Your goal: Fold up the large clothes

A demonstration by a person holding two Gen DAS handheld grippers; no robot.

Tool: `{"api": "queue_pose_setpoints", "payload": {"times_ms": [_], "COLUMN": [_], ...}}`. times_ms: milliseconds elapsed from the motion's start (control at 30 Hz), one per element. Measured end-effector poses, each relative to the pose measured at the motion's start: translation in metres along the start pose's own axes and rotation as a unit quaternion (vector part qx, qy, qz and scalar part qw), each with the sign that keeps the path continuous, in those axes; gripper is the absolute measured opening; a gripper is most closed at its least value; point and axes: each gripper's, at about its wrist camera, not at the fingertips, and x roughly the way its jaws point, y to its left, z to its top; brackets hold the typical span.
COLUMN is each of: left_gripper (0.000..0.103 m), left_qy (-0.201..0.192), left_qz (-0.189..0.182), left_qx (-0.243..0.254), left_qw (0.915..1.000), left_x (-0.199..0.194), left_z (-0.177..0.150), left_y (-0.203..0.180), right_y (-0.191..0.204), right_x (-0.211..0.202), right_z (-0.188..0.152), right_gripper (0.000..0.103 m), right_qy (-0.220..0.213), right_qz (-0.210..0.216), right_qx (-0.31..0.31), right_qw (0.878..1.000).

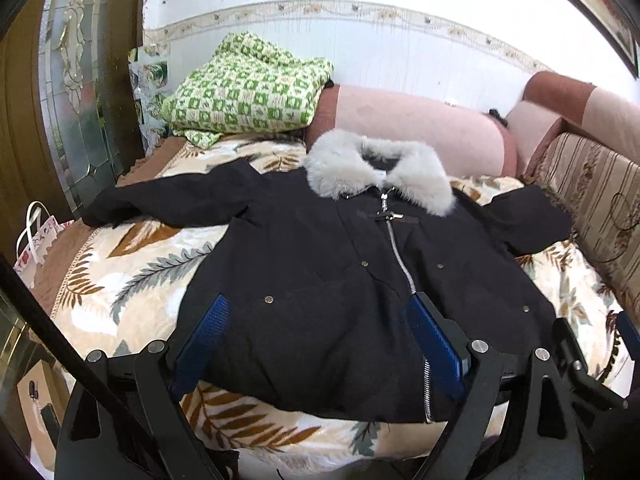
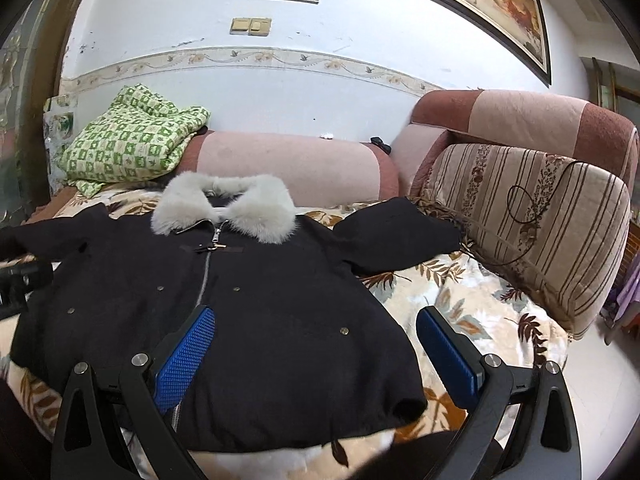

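A black coat [image 1: 320, 264] is lying spread flat, front up, on a leaf-print blanket [image 1: 132, 280] covering a couch, with its grey fur collar [image 1: 376, 172] pointing toward twelve o'clock and its zipper [image 1: 400, 256] running down the middle; both sleeves are stretching out sideways, one toward nine o'clock, the other toward three o'clock, where its cuff is lying just beside a striped cushion [image 2: 532, 232]; the left gripper [image 1: 320, 344] is hovering over the coat's lower hem with its blue pads [image 1: 202, 344] standing wide apart and nothing pinched between them; the right gripper [image 2: 316, 356] is likewise gaping, one pad over the black cloth near the zipper, the other over the blanket past the coat's edge at four o'clock; whether either is touching the fabric is hard to say; a folded green checked quilt [image 1: 248, 92] is sitting at eleven o'clock beyond the collar, leaning on a pink bolster [image 1: 416, 132] that is running along the wall; a paper bag [image 1: 36, 240] is standing on the floor at nine o'clock beside a wooden door [image 1: 24, 120]; a framed picture [image 2: 480, 4] is hanging at one o'clock.
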Motion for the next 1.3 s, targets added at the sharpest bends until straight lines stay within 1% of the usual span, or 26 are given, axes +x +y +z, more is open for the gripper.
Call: {"api": "queue_pose_setpoints", "payload": {"times_ms": [133, 200, 333, 400, 500, 567, 600, 700, 767, 800, 833, 900, 967, 1033, 1133, 1200, 1267, 1300], "left_gripper": [0.090, 0.090, 0.090, 0.090, 0.090, 0.090, 0.090, 0.090, 0.090, 0.090, 0.090, 0.090, 0.090, 0.090, 0.089, 0.082, 0.071, 0.069], "left_qy": [-0.019, -0.026, -0.029, -0.032, -0.032, -0.033, -0.032, -0.027, -0.020, -0.017, -0.015, -0.007, 0.005, 0.019, 0.038, 0.050, 0.063, 0.068], "left_qz": [-0.003, -0.005, -0.016, -0.030, -0.035, -0.030, -0.027, -0.020, -0.018, -0.017, -0.016, -0.015, -0.014, -0.017, -0.018, -0.012, -0.002, 0.003], "left_qx": [-0.001, -0.002, -0.005, -0.011, -0.018, -0.014, -0.013, -0.010, -0.009, -0.010, -0.011, -0.013, -0.012, -0.018, -0.039, -0.047, -0.046, -0.046], "left_qw": [0.9998, 0.9997, 0.9994, 0.9990, 0.9987, 0.9989, 0.9990, 0.9994, 0.9996, 0.9997, 0.9997, 0.9998, 0.9998, 0.9995, 0.9984, 0.9976, 0.9970, 0.9966], "left_x": [-0.023, -0.033, -0.045, -0.049, -0.051, -0.051, -0.050, -0.041, -0.033, -0.027, -0.022, -0.010, 0.004, 0.019, 0.043, 0.059, 0.073, 0.080], "left_z": [-0.004, -0.006, -0.008, -0.008, -0.006, -0.005, -0.004, -0.002, 0.001, 0.003, 0.005, 0.007, 0.010, 0.014, 0.019, 0.022, 0.025, 0.026], "left_y": [0.002, 0.003, 0.003, 0.003, 0.004, 0.003, 0.002, 0.001, 0.002, 0.004, 0.005, 0.007, 0.011, 0.017, 0.030, 0.040, 0.047, 0.052], "right_y": [-0.005, -0.009, -0.014, -0.017, -0.020, -0.024, -0.025, -0.036, -0.038, -0.037, -0.035, -0.027, -0.017, -0.013, -0.013, -0.012, -0.009, -0.006], "right_x": [-0.014, -0.017, -0.025, -0.028, -0.031, -0.032, -0.030, -0.018, 0.003, 0.009, 0.017, 0.025, 0.030, 0.036, 0.049, 0.059, 0.071, 0.077], "right_z": [0.001, 0.001, 0.000, 0.001, 0.005, 0.010, 0.011, 0.010, 0.006, 0.004, 0.002, 0.002, 0.006, 0.012, 0.021, 0.026, 0.030, 0.032], "right_gripper": [0.102, 0.102, 0.102, 0.102, 0.102, 0.102, 0.102, 0.102, 0.102, 0.102, 0.102, 0.102, 0.102, 0.102, 0.102, 0.101, 0.100, 0.100], "right_qy": [0.009, 0.020, 0.028, 0.037, 0.046, 0.043, 0.042, 0.044, 0.087, 0.101, 0.112, 0.110, 0.097, 0.086, 0.081, 0.083, 0.092, 0.097], "right_qz": [0.020, 0.031, 0.079, 0.105, 0.138, 0.164, 0.170, 0.211, 0.230, 0.232, 0.223, 0.183, 0.143, 0.125, 0.114, 0.113, 0.117, 0.120], "right_qx": [0.013, 0.019, 0.036, 0.052, 0.065, 0.087, 0.097, 0.157, 0.191, 0.194, 0.191, 0.153, 0.104, 0.078, 0.068, 0.072, 0.077, 0.079], "right_qw": [1.000, 0.999, 0.996, 0.992, 0.987, 0.982, 0.980, 0.964, 0.950, 0.948, 0.949, 0.965, 0.979, 0.985, 0.988, 0.987, 0.986, 0.985]}}
